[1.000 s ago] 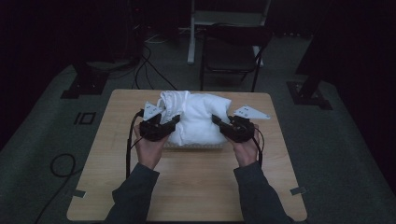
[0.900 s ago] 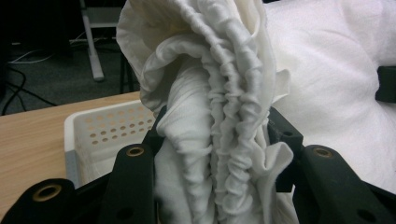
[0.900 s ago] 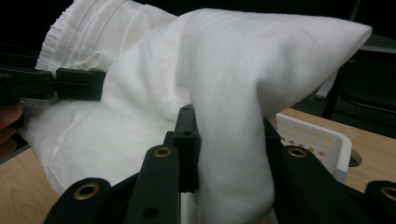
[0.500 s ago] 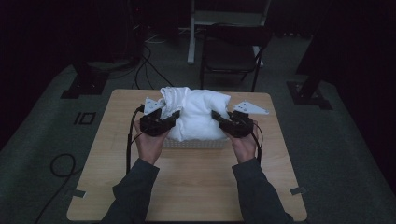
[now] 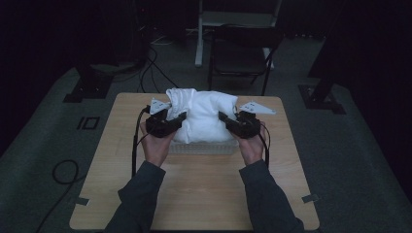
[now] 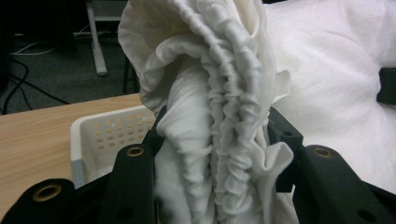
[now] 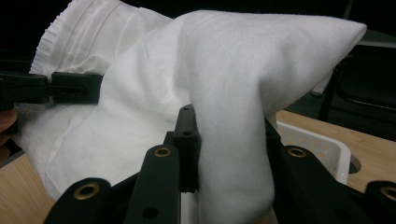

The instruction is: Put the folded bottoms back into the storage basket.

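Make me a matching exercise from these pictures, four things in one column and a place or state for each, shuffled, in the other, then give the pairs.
Things:
1. white cloth bundle
2. white perforated plastic basket
3. left gripper
4. dark folding chair

Places or states:
A. on the floor beyond the table
B. shut on a gathered, ruffled fold
C. heaped up above the basket rim
D. on the light wooden table, under the cloth

Pairs: 1-C, 2-D, 3-B, 4-A

1. No text, label, brand, number or sign can be read in any view.
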